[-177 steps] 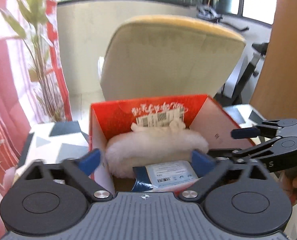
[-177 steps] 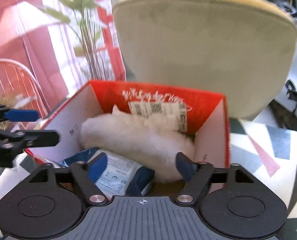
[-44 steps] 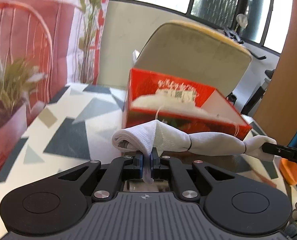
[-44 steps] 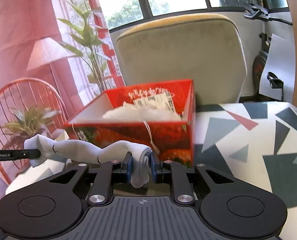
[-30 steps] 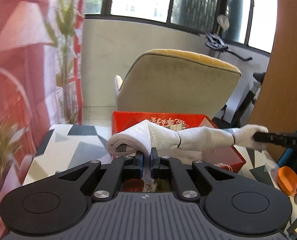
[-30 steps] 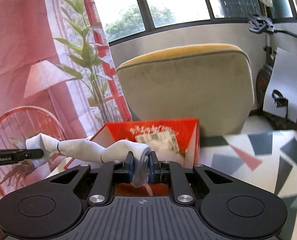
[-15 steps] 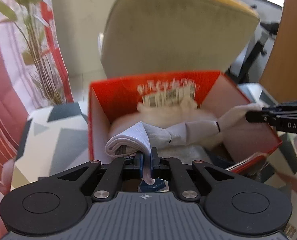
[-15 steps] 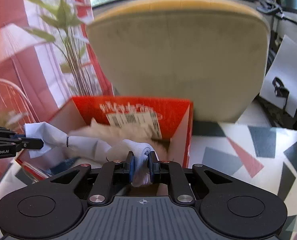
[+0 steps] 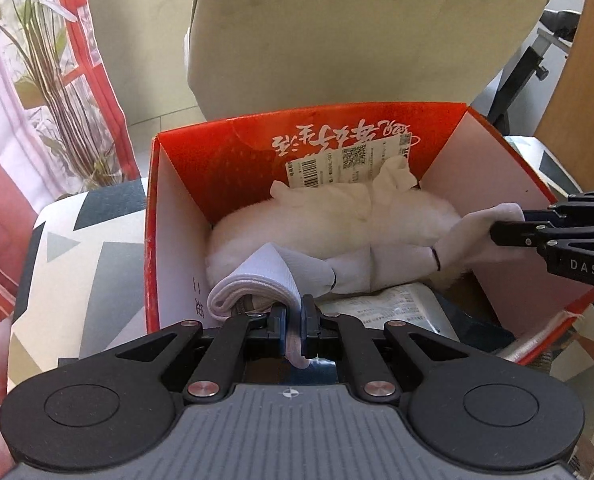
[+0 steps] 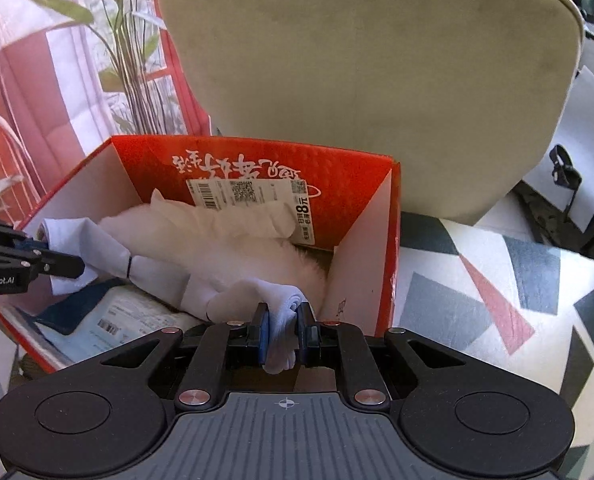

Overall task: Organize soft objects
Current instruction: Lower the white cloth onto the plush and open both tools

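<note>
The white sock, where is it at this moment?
In both wrist views the white sock is stretched across the red box, over the fluffy white toy, with one end in the left gripper and the other in the right gripper.

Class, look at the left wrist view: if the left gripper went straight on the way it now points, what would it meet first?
Most likely the fluffy white plush lying in the red box. The left gripper, shut on the white sock, points down into the box; depth is uncertain.
</note>
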